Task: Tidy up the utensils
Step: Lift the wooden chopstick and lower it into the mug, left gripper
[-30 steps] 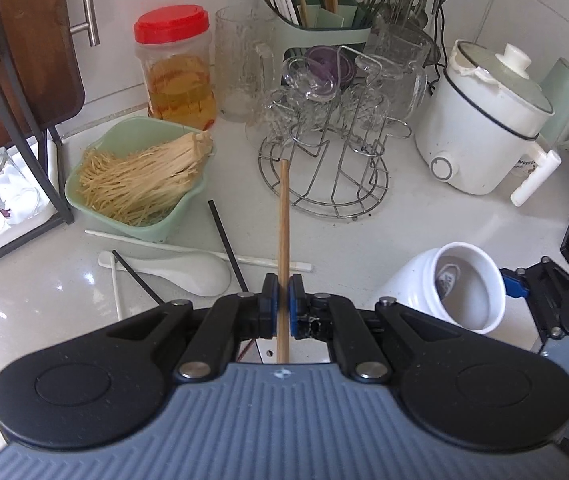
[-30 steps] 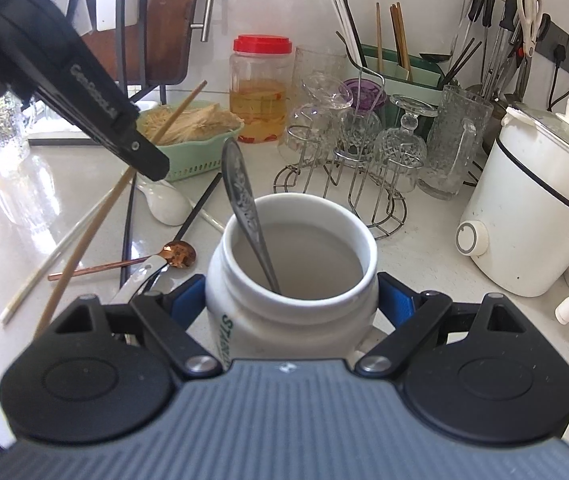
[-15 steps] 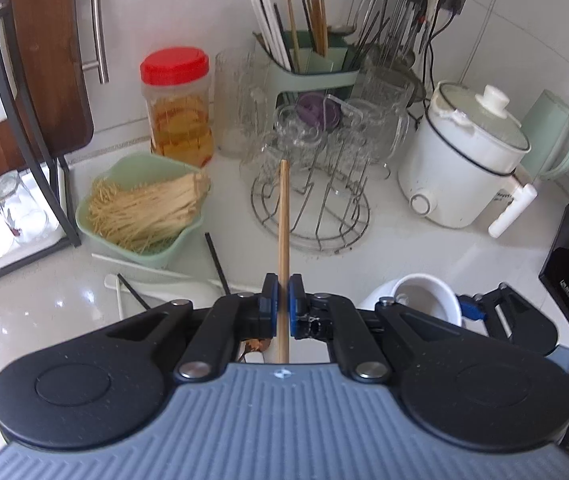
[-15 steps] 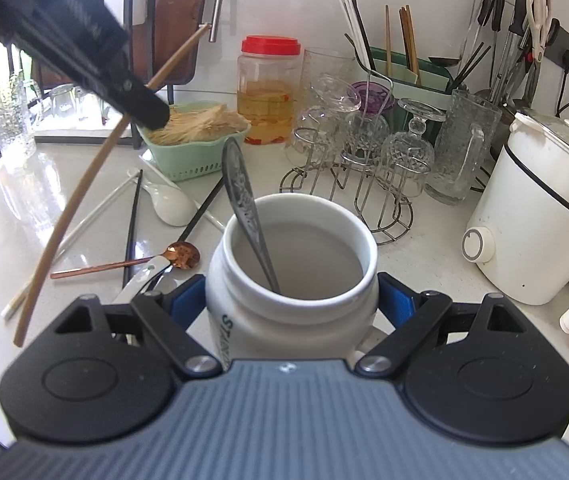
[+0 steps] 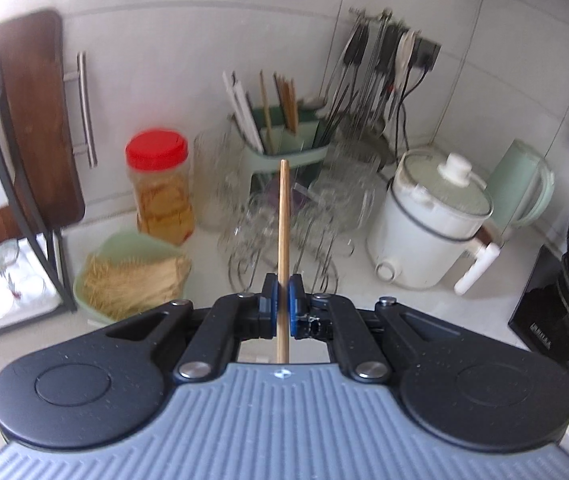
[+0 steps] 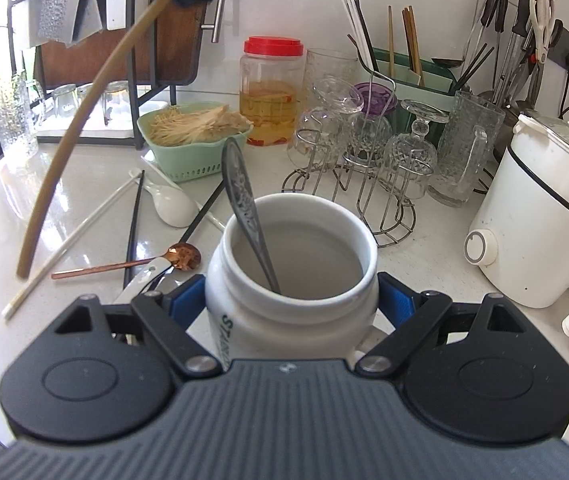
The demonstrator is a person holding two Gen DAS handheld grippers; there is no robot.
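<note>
Chopstick (image 5: 283, 240) hung pinched in the left tongs (image 5: 280, 306) above the bench (image 6: 436, 256), best lowered tip-first into the white jar (image 6: 292, 280) the right tongs (image 6: 290, 300) clamped.

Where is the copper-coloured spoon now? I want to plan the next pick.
In the right wrist view, the copper-coloured spoon lies on the white counter, left of the white ceramic jar, its bowl nearest the jar, crossing a black chopstick.

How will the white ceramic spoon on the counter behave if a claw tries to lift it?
The white ceramic spoon looks glazed, so probably slippery between pads. It seems stiff and likely breaks if dropped. A black chopstick lies beside its bowl and could be disturbed.
</note>
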